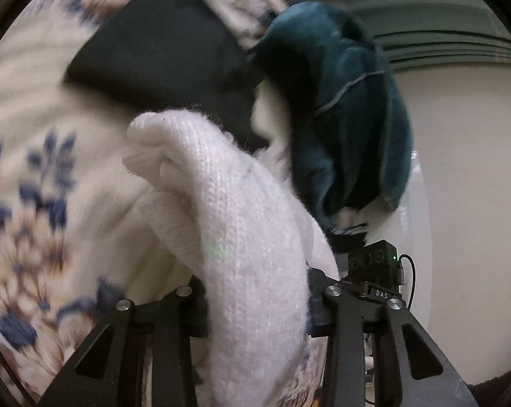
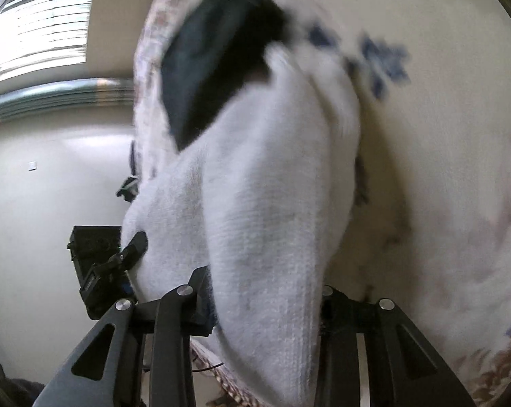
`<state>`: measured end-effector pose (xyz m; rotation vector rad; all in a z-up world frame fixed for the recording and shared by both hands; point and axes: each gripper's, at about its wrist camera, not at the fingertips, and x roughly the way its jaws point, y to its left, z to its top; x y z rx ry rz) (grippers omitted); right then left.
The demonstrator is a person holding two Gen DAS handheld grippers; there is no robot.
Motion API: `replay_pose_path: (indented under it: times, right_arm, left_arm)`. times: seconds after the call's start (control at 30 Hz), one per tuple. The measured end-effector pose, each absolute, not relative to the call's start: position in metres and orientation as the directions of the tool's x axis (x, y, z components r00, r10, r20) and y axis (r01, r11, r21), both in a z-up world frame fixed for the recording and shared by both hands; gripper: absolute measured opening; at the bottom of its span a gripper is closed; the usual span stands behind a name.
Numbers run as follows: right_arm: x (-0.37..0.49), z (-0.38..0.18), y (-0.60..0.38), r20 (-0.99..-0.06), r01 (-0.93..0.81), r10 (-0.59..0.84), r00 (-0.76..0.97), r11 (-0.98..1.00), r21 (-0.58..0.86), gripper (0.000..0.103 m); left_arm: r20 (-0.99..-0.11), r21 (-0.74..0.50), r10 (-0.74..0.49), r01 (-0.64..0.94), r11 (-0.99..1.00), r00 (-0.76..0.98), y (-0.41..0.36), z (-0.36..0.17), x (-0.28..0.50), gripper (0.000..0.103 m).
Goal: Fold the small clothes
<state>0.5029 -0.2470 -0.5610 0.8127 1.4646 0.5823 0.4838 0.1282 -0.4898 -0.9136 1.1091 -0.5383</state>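
A white knitted garment (image 1: 242, 237) fills the middle of both views; it also shows in the right wrist view (image 2: 272, 224). My left gripper (image 1: 259, 308) is shut on one end of it. My right gripper (image 2: 265, 308) is shut on the other end. The garment hangs bunched between them above a floral-patterned cloth surface (image 1: 35, 176). The left gripper shows in the right wrist view (image 2: 119, 264), close beside the garment. The right gripper's camera block shows in the left wrist view (image 1: 374, 261). The fingertips are hidden by the knit.
A black garment (image 1: 167, 51) lies on the floral cloth behind the white one. A dark teal garment (image 1: 340, 101) lies heaped at the cloth's edge. Beyond the edge are a cream wall (image 1: 466, 169) and a window with blinds (image 2: 41, 17).
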Motion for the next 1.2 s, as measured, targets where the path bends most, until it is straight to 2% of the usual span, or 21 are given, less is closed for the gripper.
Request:
replay_pose_path:
  times: [0.27, 0.4, 0.53, 0.63, 0.7, 0.83, 0.87, 0.93, 1.0, 1.2]
  right_arm:
    - [0.600, -0.442, -0.220, -0.593, -0.026, 0.784, 0.184, 0.607, 0.794, 0.035]
    - [0.676, -0.416, -0.189, -0.583, -0.080, 0.776, 0.241, 0.615, 0.785, 0.035]
    - [0.734, -0.441, -0.164, -0.611, -0.073, 0.752, 0.246, 0.643, 0.763, 0.035]
    - [0.764, -0.488, -0.161, -0.647, -0.006, 0.733, 0.210, 0.663, 0.749, 0.035]
    - [0.770, -0.524, -0.148, -0.683, 0.039, 0.710, 0.172, 0.688, 0.725, 0.035]
    - [0.775, -0.561, -0.149, -0.693, 0.082, 0.705, 0.153, 0.690, 0.720, 0.039]
    - [0.776, -0.562, -0.152, -0.694, 0.094, 0.707, 0.138, 0.688, 0.720, 0.047]
    - [0.771, -0.557, -0.163, -0.704, 0.112, 0.701, 0.112, 0.695, 0.710, 0.056]
    - [0.764, -0.547, -0.170, -0.730, 0.084, 0.673, 0.117, 0.726, 0.683, 0.057]
    - [0.723, -0.544, -0.190, -0.804, 0.050, 0.578, 0.139, 0.807, 0.589, 0.057]
  left_arm:
    - [-0.460, -0.835, -0.730, 0.032, 0.549, 0.506, 0.159, -0.403, 0.609, 0.034]
    - [-0.481, -0.816, -0.695, 0.018, 0.578, 0.534, 0.181, -0.409, 0.679, 0.034]
    - [-0.564, -0.771, -0.658, -0.035, 0.635, 0.498, 0.194, -0.466, 0.722, 0.034]
    - [-0.648, -0.734, -0.637, -0.122, 0.668, 0.417, 0.195, -0.529, 0.737, 0.034]
    - [-0.671, -0.721, -0.628, -0.149, 0.677, 0.394, 0.197, -0.552, 0.735, 0.035]
    - [-0.632, -0.762, -0.668, -0.161, 0.627, 0.392, 0.209, -0.553, 0.719, 0.043]
    - [-0.634, -0.761, -0.661, -0.168, 0.627, 0.401, 0.213, -0.549, 0.712, 0.044]
    - [-0.629, -0.762, -0.653, -0.168, 0.626, 0.421, 0.219, -0.539, 0.698, 0.045]
    - [-0.636, -0.750, -0.634, -0.156, 0.643, 0.440, 0.223, -0.535, 0.675, 0.045]
    - [-0.760, -0.612, -0.508, -0.184, 0.769, 0.406, 0.213, -0.561, 0.656, 0.048]
